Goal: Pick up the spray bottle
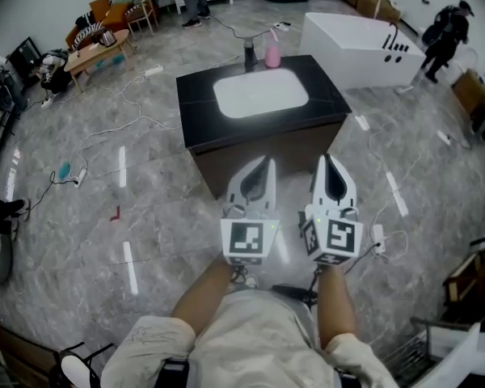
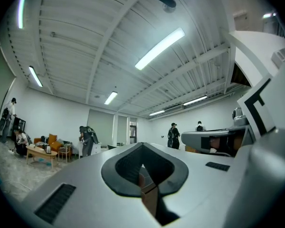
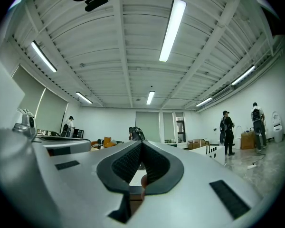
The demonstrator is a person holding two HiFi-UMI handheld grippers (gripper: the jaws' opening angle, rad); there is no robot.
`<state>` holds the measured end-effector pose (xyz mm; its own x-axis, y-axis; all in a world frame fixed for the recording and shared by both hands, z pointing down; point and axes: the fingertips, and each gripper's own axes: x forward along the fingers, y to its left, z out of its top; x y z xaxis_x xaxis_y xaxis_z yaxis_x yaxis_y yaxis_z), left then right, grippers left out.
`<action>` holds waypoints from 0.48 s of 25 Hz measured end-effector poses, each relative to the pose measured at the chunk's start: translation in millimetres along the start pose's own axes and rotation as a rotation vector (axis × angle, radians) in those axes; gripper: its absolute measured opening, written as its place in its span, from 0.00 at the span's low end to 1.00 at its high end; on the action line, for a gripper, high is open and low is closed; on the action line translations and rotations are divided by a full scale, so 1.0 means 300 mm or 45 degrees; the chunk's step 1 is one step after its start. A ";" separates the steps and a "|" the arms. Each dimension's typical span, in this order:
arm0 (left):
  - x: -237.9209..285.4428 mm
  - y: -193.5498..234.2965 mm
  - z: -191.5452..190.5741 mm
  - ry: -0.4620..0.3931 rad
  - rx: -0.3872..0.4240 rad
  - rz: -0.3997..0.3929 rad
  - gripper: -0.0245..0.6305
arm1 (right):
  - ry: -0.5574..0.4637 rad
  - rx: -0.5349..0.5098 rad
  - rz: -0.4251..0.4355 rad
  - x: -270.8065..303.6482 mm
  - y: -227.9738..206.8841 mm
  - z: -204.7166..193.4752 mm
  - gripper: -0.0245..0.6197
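Big open room, grey marble-look floor w/ white cables trailing across it.

Nearest, at the bottom of the head view: the person's bare forearms & light trousers. Each hand holds a gripper. Both point fwd, side by side, near each other but not touching, marker cubes facing up.
- Left gripper: jaws together, tips meeting, nothing btwn them. Its own view shows the same, dark pads closed to a point.
- Right gripper: also closed & empty, same in its own view.

On the floor just right of the grippers there's a white power strip. Off to the left lies a small teal object.

Just beyond the jaw tips is a dark-topped cabinet, standing alone on the floor, w/ a white sink basin set in its top. The spray bottle, pink, stands upright on the counter's far edge behind the basin, well apart from both grippers. Just left of it is a dark upright item, faucet or bottle, can't tell.

Further back:
- Right: a white bathtub w/ a person in dark clothes beside it.
- Far left: a low wooden table w/ orange chairs.
- Top centre: a person's legs.
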<state>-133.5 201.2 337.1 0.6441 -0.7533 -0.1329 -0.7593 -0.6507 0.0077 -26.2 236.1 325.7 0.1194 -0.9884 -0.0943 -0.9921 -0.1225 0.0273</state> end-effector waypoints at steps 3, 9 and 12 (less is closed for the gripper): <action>0.032 0.040 -0.012 -0.005 -0.008 0.003 0.04 | 0.007 -0.005 -0.001 0.051 0.015 -0.016 0.04; 0.128 0.087 -0.039 0.009 -0.022 0.018 0.04 | 0.022 -0.012 0.009 0.163 0.001 -0.044 0.04; 0.189 0.099 -0.059 0.015 -0.010 0.032 0.04 | 0.017 -0.024 0.021 0.230 -0.018 -0.060 0.04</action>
<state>-117.9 137.4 347.5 0.6259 -0.7705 -0.1210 -0.7746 -0.6322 0.0188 -11.9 167.1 337.1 0.1035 -0.9914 -0.0805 -0.9931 -0.1076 0.0472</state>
